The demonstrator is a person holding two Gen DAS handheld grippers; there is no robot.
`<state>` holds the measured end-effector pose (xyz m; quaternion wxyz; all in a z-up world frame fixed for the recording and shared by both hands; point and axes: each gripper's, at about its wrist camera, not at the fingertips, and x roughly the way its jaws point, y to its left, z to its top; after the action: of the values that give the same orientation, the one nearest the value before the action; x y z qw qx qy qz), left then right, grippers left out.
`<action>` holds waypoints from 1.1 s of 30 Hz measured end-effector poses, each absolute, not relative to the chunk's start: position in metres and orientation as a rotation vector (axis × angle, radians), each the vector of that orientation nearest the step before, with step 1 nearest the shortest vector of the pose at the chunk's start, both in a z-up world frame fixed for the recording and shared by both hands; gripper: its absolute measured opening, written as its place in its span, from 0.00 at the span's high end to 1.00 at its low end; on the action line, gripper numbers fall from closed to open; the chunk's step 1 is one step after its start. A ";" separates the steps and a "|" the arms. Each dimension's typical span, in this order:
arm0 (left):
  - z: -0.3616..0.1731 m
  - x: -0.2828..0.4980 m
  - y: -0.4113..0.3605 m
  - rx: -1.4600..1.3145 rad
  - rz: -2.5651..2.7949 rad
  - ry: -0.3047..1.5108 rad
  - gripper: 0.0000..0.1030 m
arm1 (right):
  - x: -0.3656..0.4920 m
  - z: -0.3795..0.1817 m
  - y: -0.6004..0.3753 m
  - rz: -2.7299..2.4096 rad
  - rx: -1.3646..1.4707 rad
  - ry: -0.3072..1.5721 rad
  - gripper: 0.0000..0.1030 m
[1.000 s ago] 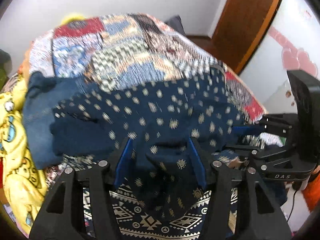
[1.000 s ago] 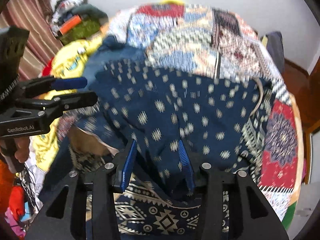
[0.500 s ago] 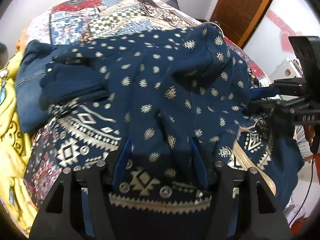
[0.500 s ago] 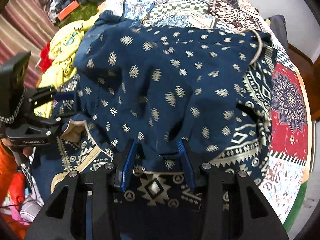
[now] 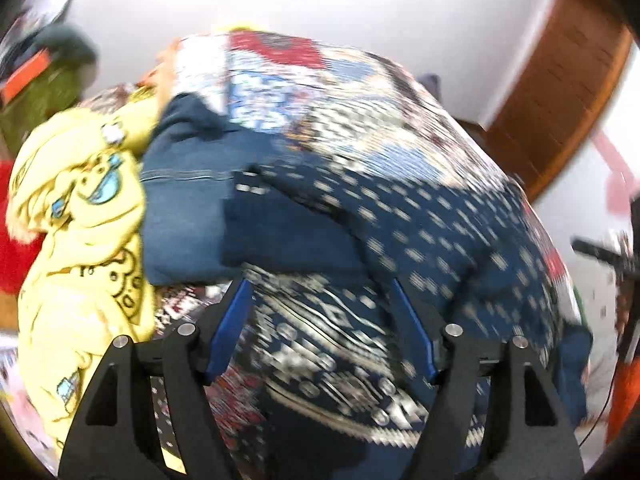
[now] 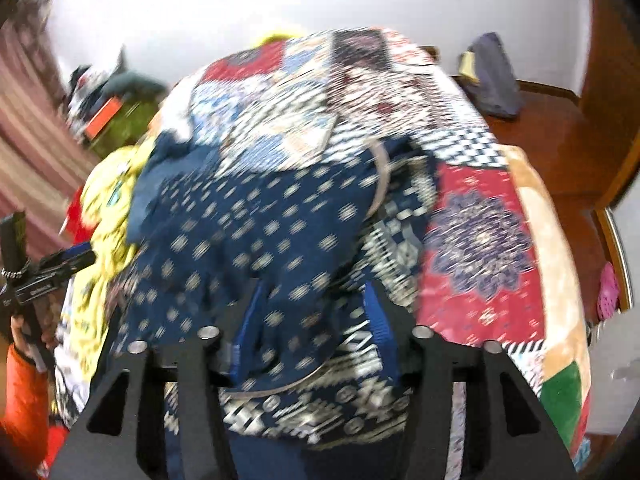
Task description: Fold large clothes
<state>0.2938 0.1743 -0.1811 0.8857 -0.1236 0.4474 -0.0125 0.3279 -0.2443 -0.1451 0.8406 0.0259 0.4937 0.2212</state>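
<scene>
A large navy garment with pale motifs [image 5: 420,232] lies in a loose fold on the patchwork bed cover [image 5: 320,100]. Its patterned border runs along the near side. My left gripper [image 5: 320,286] hangs over that border with its jaws opening. The blue pads [image 5: 232,320] stand clear of the cloth below them. In the right wrist view the garment [image 6: 260,240] bunches up between the fingers of my right gripper [image 6: 316,286], whose jaws are also opening, and the blurred pads [image 6: 380,320] look loose on it.
Folded blue denim [image 5: 180,208] and a yellow cartoon-print cloth [image 5: 88,220] lie left of the garment. A wooden door [image 5: 560,100] stands at the right. My left gripper [image 6: 40,276], held by an orange-sleeved hand, shows at the left. A grey bundle [image 6: 492,76] sits on the wooden floor.
Both grippers held the navy cloth pinched and carried it over the bed. Now both jaws stand wider, the cloth lies lower, and both views have pulled back and rolled.
</scene>
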 end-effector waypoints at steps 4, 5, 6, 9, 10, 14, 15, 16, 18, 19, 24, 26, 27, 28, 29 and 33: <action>-0.208 0.326 0.214 -0.392 0.014 0.973 0.32 | 0.358 -0.158 -0.258 0.408 0.112 1.066 0.47; -0.215 0.333 0.218 -0.417 0.015 0.984 0.32 | 0.366 -0.164 -0.262 0.395 0.122 1.076 0.47; -0.226 0.341 0.224 -0.451 0.011 0.998 0.32 | 0.372 -0.168 -0.264 0.384 0.128 1.085 0.47; -0.258 0.358 0.236 -0.531 0.018 1.045 0.32 | 0.389 -0.187 -0.269 0.348 0.138 1.107 0.47; -0.270 0.363 0.239 -0.563 0.027 1.060 0.32 | 0.396 -0.196 -0.270 0.338 0.145 1.119 0.47; -0.294 0.378 0.244 -0.688 -0.013 1.063 0.32 | 0.414 -0.219 -0.272 0.330 0.182 1.175 0.47; -0.296 0.380 0.243 -0.695 -0.024 1.056 0.32 | 0.417 -0.223 -0.272 0.336 0.192 1.181 0.47; -0.297 0.384 0.241 -0.699 -0.037 1.053 0.32 | 0.418 -0.225 -0.272 0.345 0.199 1.174 0.47; -0.298 0.388 0.240 -0.697 -0.048 1.046 0.32 | 0.421 -0.224 -0.269 0.362 0.202 1.153 0.47; -0.298 0.391 0.238 -0.691 -0.044 1.049 0.32 | 0.424 -0.224 -0.267 0.370 0.202 1.149 0.47; -0.297 0.397 0.230 -0.604 0.001 1.050 0.41 | 0.434 -0.228 -0.254 0.374 0.191 1.124 0.47; -0.295 0.398 0.224 -0.550 0.061 1.055 0.48 | 0.436 -0.228 -0.247 0.386 0.181 1.125 0.63; -0.292 0.399 0.221 -0.529 0.080 1.047 0.61 | 0.437 -0.227 -0.243 0.407 0.178 1.135 0.69; -0.288 0.399 0.217 -0.511 0.076 1.032 0.77 | 0.438 -0.226 -0.240 0.419 0.179 1.140 0.79; -0.282 0.400 0.212 -0.490 0.076 1.023 0.79 | 0.439 -0.223 -0.237 0.433 0.177 1.139 0.85; -0.255 0.405 0.194 -0.387 0.093 0.971 0.82 | 0.438 -0.205 -0.230 0.432 0.140 1.096 0.88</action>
<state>0.4051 0.1941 -0.2550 0.8654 -0.1849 0.4635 0.0443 0.4379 -0.2303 -0.2050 0.8292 0.0660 0.5163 0.2036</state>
